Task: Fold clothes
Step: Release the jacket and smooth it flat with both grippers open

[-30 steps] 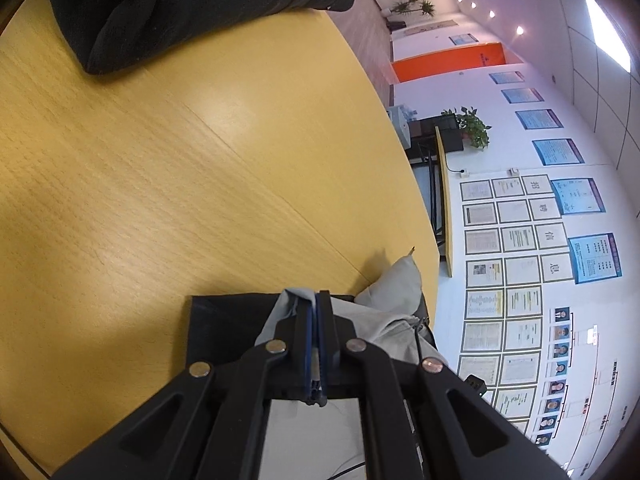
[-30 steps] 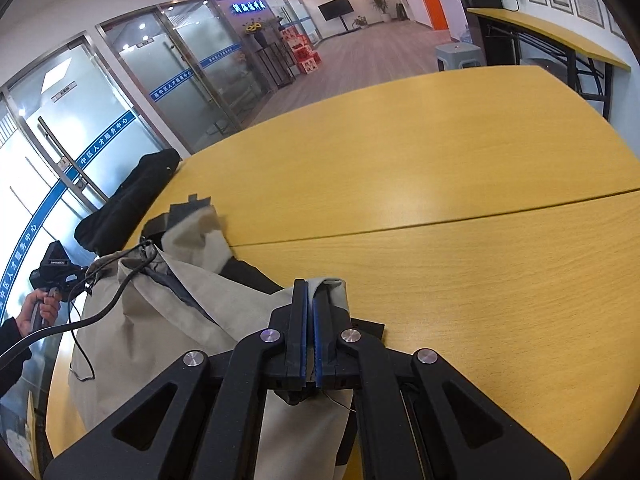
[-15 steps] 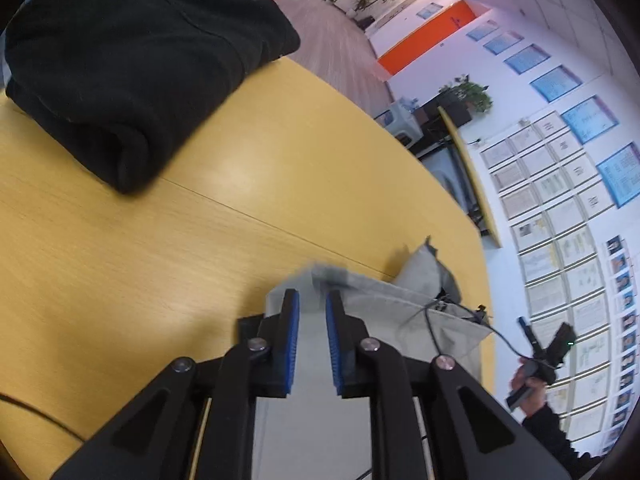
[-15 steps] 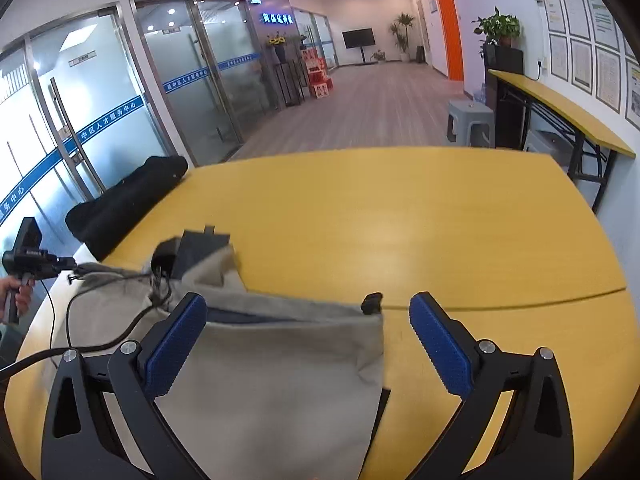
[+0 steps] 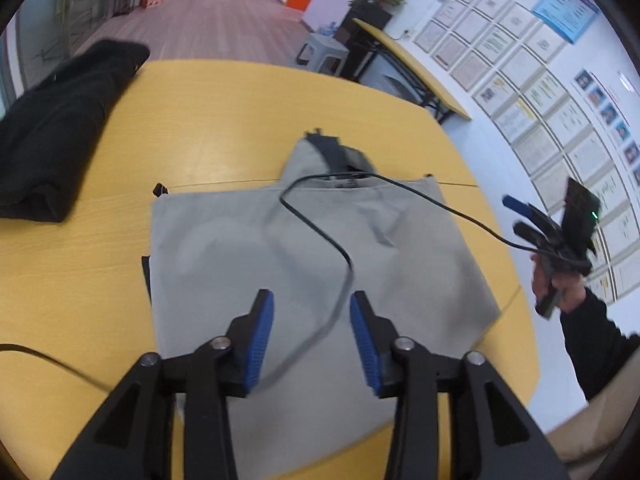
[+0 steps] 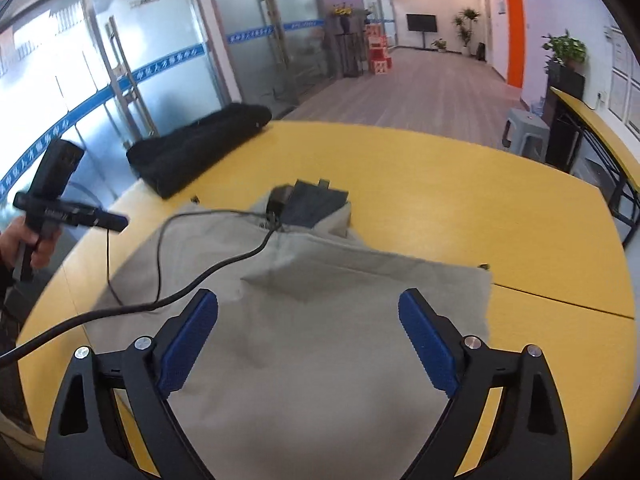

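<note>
Office lobby around a yellow counter.
Glass doors with blue stripes line one side, framed notices cover a white wall, a wood floor runs past an orange panel and potted plants; ceiling spotlights glow.

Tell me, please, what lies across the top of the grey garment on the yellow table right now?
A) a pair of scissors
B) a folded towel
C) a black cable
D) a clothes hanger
C: a thin black cable trails over the grey garment spread flat on the yellow table, and the right wrist view shows it crossing the fabric too; nothing else rests on the cloth.
</note>
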Demonstrator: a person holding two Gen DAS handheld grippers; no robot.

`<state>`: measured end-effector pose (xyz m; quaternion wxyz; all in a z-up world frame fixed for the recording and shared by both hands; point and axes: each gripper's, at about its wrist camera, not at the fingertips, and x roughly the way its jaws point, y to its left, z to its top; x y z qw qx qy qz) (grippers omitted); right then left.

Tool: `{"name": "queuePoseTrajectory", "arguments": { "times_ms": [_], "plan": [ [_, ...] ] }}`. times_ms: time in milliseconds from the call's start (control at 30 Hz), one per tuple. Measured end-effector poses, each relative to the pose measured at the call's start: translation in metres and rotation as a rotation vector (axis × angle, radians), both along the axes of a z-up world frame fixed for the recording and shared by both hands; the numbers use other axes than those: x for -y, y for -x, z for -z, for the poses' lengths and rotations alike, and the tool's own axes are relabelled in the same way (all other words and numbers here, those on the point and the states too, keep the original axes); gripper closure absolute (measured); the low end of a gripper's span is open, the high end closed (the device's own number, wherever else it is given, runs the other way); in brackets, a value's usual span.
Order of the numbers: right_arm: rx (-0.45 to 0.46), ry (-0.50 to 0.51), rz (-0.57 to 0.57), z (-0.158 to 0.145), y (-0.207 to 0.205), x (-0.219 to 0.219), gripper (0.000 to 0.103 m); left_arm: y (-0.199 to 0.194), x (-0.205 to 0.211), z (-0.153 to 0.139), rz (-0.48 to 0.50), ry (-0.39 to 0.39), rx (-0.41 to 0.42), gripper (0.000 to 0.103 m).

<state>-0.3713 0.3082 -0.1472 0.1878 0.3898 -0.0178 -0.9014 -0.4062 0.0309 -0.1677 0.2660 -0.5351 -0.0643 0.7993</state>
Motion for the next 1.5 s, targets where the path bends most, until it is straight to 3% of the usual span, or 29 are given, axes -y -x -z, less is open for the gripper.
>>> {"name": "queuePoseTrajectory", "arguments": {
  "times_ms": [67, 200, 267, 333, 533, 633, 733, 833, 900, 967, 1133, 1367, 1433, 1500],
  "plan": [
    [-0.006, 0.033, 0.006, -0.018, -0.013, -0.009, 0.002, -0.022, 0.0, -0.021, 0.033, -0.014, 0.02, 0.024],
    [0.037, 0.058, -0.053, -0.029, -0.028, -0.001, 0.002, -0.073, -0.016, -0.041, 0.132, -0.106, 0.042, 0.023],
    [0.058, 0.038, -0.058, -0.023, -0.034, 0.005, 0.002, -0.083, -0.026, -0.033, 0.144, -0.117, 0.056, 0.023],
    [0.096, 0.024, -0.034, -0.01, -0.034, 0.011, 0.002, -0.078, -0.036, -0.007, 0.126, -0.092, 0.096, 0.023],
    [0.254, -0.122, 0.111, 0.049, -0.017, 0.034, 0.002, -0.013, -0.029, 0.08, -0.062, 0.063, 0.098, 0.023],
    [0.29, -0.169, 0.159, 0.074, -0.014, 0.042, 0.002, 0.011, -0.025, 0.12, -0.11, 0.142, 0.095, 0.023],
    [0.342, -0.189, 0.193, 0.106, -0.012, 0.04, 0.002, 0.018, -0.028, 0.148, -0.092, 0.192, 0.084, 0.023],
    [0.397, -0.278, 0.219, 0.143, -0.017, 0.033, 0.002, 0.011, -0.031, 0.161, -0.05, 0.235, 0.043, 0.023],
    [0.436, -0.276, 0.239, 0.165, -0.027, 0.023, 0.0, 0.006, -0.033, 0.163, -0.047, 0.262, 0.026, 0.024],
    [0.402, -0.279, 0.231, 0.169, -0.04, 0.021, 0.0, 0.001, -0.034, 0.165, -0.05, 0.281, 0.016, 0.027],
    [0.426, -0.256, 0.248, 0.169, -0.065, 0.017, 0.0, -0.023, -0.021, 0.166, -0.074, 0.242, 0.051, 0.031],
    [0.553, -0.224, 0.22, 0.167, -0.147, 0.032, 0.0, -0.119, 0.001, 0.166, -0.048, 0.274, 0.106, 0.03],
    [0.594, -0.227, 0.191, 0.163, -0.166, 0.039, 0.0, -0.135, 0.004, 0.164, -0.037, 0.299, 0.123, 0.03],
    [0.6, -0.216, 0.185, 0.152, -0.166, 0.04, 0.007, -0.137, 0.001, 0.156, -0.015, 0.313, 0.109, 0.03]
  ]
}}
